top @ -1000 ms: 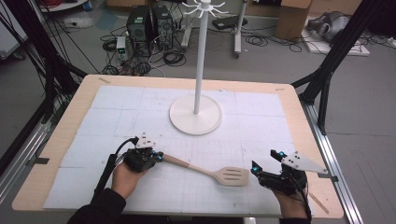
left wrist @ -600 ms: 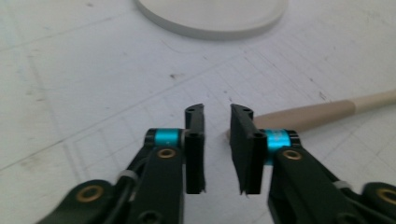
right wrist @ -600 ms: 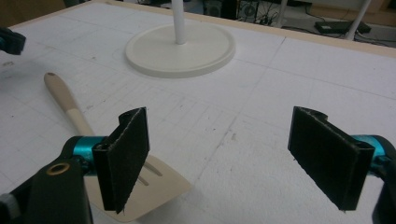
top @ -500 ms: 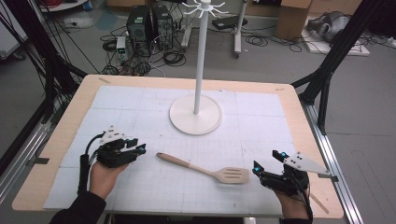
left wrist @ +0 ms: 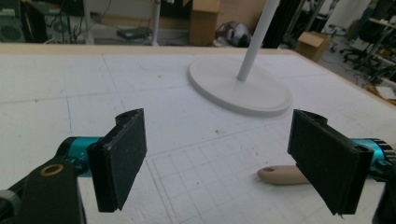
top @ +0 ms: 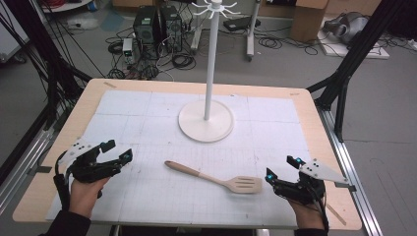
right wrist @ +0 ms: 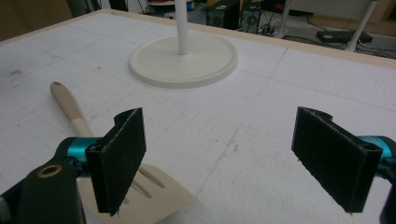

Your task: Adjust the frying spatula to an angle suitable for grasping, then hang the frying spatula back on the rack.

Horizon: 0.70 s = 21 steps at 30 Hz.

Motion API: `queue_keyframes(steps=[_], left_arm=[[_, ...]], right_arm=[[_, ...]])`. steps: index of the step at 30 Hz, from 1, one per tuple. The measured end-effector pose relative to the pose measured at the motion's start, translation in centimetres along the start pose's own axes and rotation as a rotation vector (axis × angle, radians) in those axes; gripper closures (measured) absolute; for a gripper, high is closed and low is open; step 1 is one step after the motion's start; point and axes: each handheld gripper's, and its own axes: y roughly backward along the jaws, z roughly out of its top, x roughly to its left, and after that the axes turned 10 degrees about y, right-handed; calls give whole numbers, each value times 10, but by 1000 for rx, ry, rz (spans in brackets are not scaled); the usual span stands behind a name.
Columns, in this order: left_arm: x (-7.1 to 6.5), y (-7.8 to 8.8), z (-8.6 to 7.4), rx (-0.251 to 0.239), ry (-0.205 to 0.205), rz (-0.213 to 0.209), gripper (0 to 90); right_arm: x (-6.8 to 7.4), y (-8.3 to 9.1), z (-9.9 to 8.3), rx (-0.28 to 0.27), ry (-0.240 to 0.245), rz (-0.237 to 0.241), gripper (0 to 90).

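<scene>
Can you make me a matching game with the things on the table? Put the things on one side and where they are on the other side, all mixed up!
Things:
1. pale wooden slotted spatula
2. white pole stand with a round base
3. left gripper
4. right gripper

Places and states:
A. standing upright at the far middle of the white mat
B. open, near the mat's left edge, away from the handle end
C. lying flat at the near middle of the mat
D. open, right beside the slotted blade

Pairs: 1-C, 2-A, 3-B, 4-D
</scene>
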Motion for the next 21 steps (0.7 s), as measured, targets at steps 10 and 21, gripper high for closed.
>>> queue_keyframes(steps=[10, 21], left_arm=[[-11, 9, -2, -34, -44, -62, 209], [-10, 2, -6, 9, -33, -77, 221]], right_arm=[[1, -1, -1, -3, 9, 28, 168], [5, -10, 3, -3, 7, 90, 168]])
